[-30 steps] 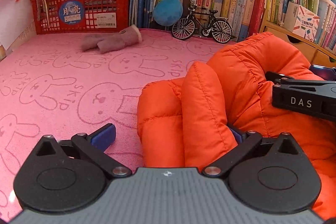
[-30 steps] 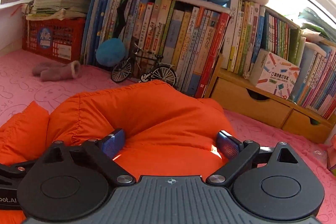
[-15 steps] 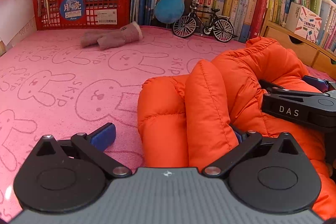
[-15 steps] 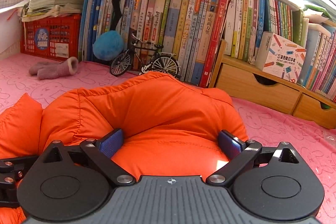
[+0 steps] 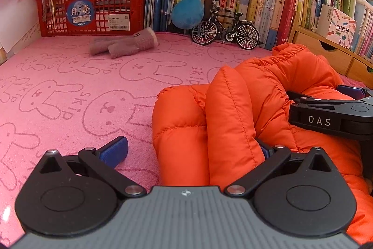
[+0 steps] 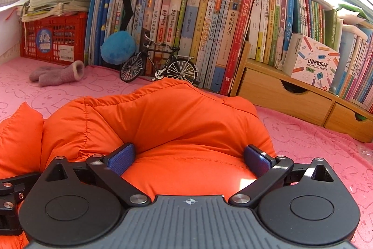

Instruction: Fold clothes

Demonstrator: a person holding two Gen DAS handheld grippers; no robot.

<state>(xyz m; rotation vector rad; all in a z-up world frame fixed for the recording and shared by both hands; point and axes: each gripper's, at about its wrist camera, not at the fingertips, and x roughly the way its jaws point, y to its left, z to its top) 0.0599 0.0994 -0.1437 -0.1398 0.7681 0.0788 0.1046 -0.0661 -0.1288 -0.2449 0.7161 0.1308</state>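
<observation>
The orange puffer jacket lies bunched on the pink rabbit-print mat, in front of the model bicycle. The left gripper has its jaws spread wide: one blue pad sits clear over the mat, the other is tucked behind a puffy fold (mostly hidden). The right gripper sits on the jacket's far side from the left one, its jaws also wide, straddling a padded bulge without pinching it. Left of the bicycle lie grey fuzzy socks.

left claw: black links, blue pads, silver screws | right claw: apparently identical, "DAS"
</observation>
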